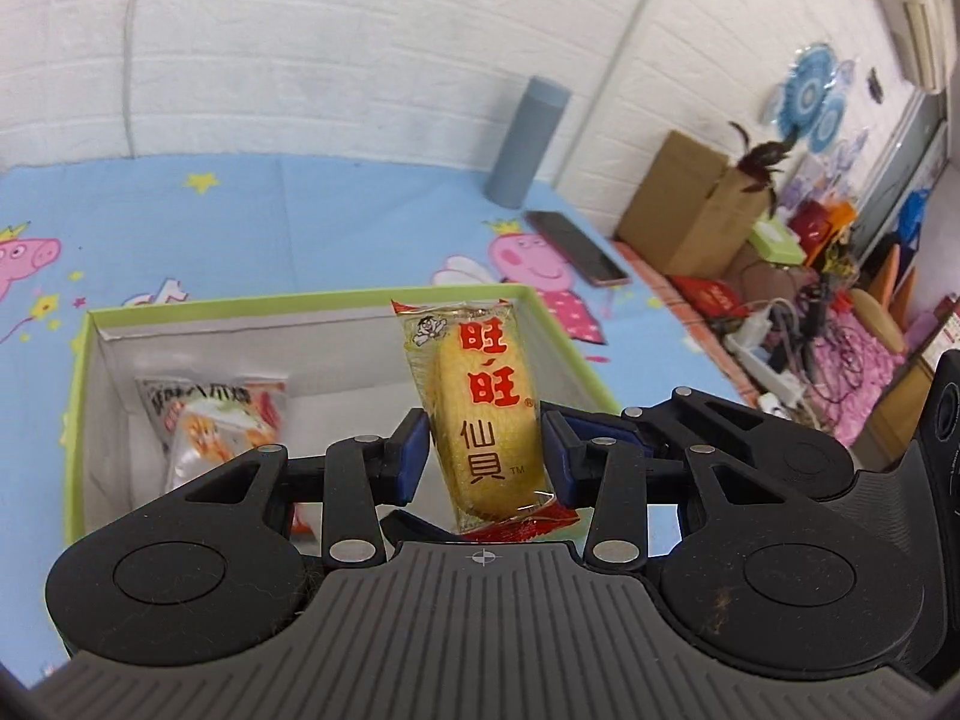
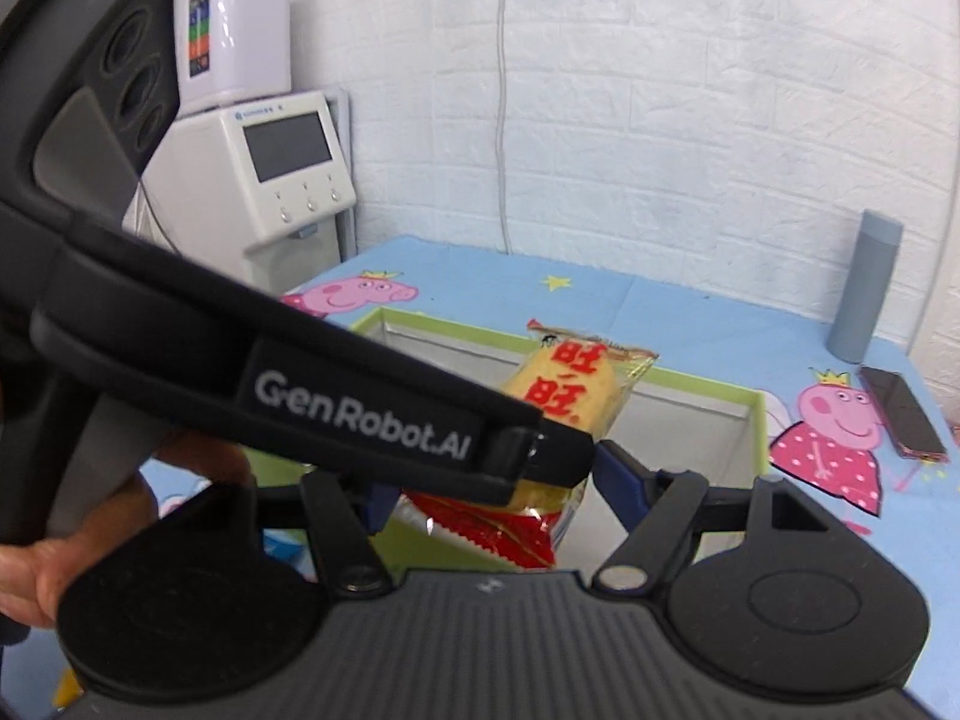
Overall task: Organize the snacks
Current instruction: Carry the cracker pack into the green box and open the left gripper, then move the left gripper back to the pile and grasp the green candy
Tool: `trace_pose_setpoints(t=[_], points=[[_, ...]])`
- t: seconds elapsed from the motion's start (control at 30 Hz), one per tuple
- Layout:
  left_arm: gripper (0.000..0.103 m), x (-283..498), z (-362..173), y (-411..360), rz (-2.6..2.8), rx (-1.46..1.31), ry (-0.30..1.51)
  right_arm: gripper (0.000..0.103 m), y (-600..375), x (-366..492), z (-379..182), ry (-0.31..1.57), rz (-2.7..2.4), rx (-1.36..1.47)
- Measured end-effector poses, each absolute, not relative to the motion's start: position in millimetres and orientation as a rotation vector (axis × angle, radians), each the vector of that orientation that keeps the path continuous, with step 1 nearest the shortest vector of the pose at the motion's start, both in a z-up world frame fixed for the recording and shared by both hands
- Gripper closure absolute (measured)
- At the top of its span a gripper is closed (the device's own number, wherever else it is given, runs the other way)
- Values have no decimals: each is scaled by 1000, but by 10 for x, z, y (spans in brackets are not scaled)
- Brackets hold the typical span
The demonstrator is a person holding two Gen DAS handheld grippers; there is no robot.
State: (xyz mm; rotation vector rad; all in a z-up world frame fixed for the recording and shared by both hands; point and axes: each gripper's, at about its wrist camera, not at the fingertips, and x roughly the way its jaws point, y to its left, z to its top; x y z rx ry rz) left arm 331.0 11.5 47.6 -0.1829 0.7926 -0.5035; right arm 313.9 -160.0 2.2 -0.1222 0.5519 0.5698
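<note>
1. The yellow oblong rice cracker in a glossy clear wrapper with red crimped ends [image 1: 487,420] stands upright over the green-rimmed white cardboard box [image 1: 576,354].
2. The left claw [image 1: 485,450] pinches the cracker between blue pads.
3. The right claw [image 2: 495,483] gapes wide around it, partly hidden.
4. A crinkly printed packet [image 1: 210,426] lies inside the box on the cartoon-patterned blue tabletop [image 1: 336,222].

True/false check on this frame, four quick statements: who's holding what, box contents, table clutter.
1. The left gripper holds the rice cracker packet upright. True.
2. The green box is empty. False: a snack bag lies inside.
3. A phone lies near the grey cylinder. True.
4. The right gripper is clamped on the packet. False: its fingers stand apart on either side of it.
</note>
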Motion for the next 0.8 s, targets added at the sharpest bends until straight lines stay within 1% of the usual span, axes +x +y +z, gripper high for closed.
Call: trace_pose_setpoints(t=[0.1,0.13,0.17,0.2,0.23,0.27,0.3,0.33,0.4,0.47,0.6,0.8], points=[[80,3550,305,156,-486,-179,824,27,-1557,3448,-139,595,592,-107],[78,3595,274,156,-478,-175,824,28,-1547,3532,-192,605,596,-106],[69,3620,260,163,-466,-172,818,28,-1532,3564,-226,615,601,-105],[62,3633,261,173,-456,-171,812,26,-1521,3559,-245,617,601,-106],[52,3613,280,187,-450,-170,797,22,-1522,3552,-262,611,596,-108],[49,3567,316,200,-444,-167,780,21,-1534,3522,-249,605,591,-107],[49,3510,363,208,-440,-161,765,21,-1569,3482,-213,596,583,-102],[49,3426,417,217,-441,-155,748,17,-1617,3430,-170,585,578,-92],[45,3219,513,240,-452,-159,720,13,-1755,3227,-41,549,571,-66],[36,2944,598,246,-471,-167,692,11,-1907,2953,54,513,564,-54],[36,2390,564,240,-504,-190,683,10,-2152,2318,72,488,542,-35],[37,1647,268,258,-506,-239,730,10,-2312,1351,-236,541,537,90]])
